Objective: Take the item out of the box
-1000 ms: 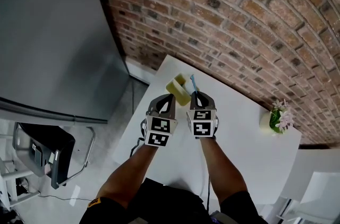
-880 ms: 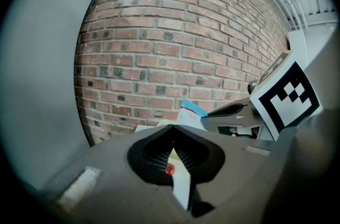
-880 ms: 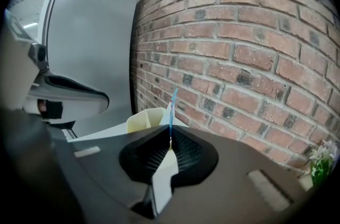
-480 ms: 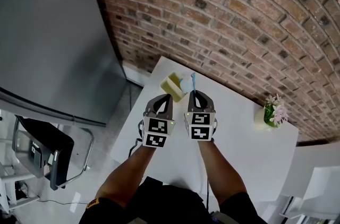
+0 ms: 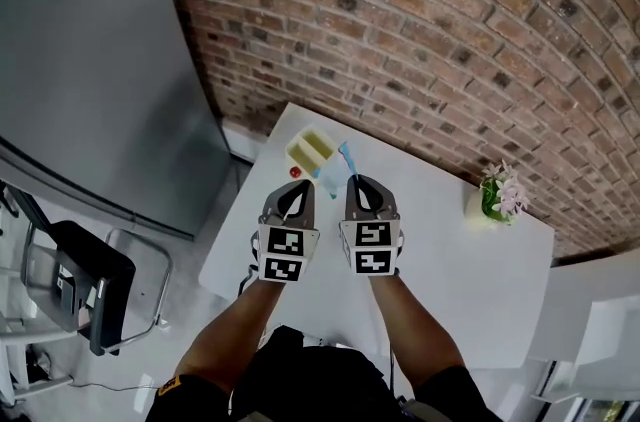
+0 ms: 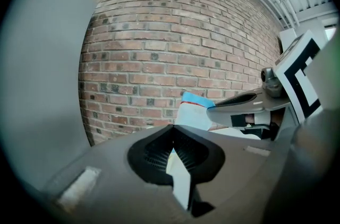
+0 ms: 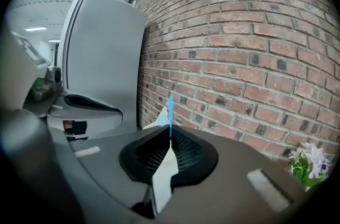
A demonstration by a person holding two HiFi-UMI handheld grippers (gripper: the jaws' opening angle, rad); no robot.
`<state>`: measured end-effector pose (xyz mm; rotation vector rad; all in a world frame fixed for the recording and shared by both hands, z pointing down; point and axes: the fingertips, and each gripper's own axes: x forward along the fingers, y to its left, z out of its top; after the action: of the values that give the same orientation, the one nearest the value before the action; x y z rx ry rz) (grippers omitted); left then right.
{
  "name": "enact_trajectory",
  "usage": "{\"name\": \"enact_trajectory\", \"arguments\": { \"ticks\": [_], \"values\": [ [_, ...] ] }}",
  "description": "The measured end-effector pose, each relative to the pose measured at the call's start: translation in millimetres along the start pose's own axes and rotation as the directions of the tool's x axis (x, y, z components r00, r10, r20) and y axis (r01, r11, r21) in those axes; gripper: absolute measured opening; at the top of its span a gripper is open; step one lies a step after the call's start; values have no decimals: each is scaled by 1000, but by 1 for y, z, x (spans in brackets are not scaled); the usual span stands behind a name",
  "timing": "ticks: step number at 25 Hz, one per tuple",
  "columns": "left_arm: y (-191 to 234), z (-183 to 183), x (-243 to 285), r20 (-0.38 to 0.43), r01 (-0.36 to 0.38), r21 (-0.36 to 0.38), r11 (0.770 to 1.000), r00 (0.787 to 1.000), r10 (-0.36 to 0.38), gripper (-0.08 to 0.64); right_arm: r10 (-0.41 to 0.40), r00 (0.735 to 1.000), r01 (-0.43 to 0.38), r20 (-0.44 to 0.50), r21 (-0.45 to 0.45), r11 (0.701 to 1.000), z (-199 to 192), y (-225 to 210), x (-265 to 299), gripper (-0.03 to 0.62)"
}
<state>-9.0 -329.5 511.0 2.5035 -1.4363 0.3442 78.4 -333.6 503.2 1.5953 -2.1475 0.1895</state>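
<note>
A small yellow box (image 5: 307, 148) lies open at the far left corner of the white table (image 5: 450, 260). My right gripper (image 5: 356, 180) is shut on a thin white packet with a blue top edge (image 5: 340, 162), held in the air just right of the box. In the right gripper view the packet (image 7: 169, 109) stands edge-on between the pads of that gripper (image 7: 170, 135). My left gripper (image 5: 297, 189) hovers beside it, shut with nothing in it (image 6: 171, 130). The left gripper view shows the packet (image 6: 194, 111) in the right gripper's fingers (image 6: 241, 103).
A small red thing (image 5: 295, 172) lies on the table by the box. A pot of flowers (image 5: 496, 194) stands at the table's far right by the brick wall (image 5: 450, 20). A grey cabinet (image 5: 90, 60) and a chair (image 5: 85, 285) are on the left.
Both grippers have drawn back from the box, the right one carrying the packet with it. The box now sits apart from them, and the small red thing shows beside it.
</note>
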Motion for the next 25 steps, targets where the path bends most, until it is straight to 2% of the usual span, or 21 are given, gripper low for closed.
{"name": "enact_trajectory", "arguments": {
  "ticks": [9,25],
  "values": [
    [-51,4,-51,41,-9,7,1000,999,9,5,39,998,-39,45,3,999,-9,6,-72,8],
    [-114,0,-135,73,-68,25,997,995,66,5,111,986,-117,125,40,992,-30,17,-179,8]
  ]
}}
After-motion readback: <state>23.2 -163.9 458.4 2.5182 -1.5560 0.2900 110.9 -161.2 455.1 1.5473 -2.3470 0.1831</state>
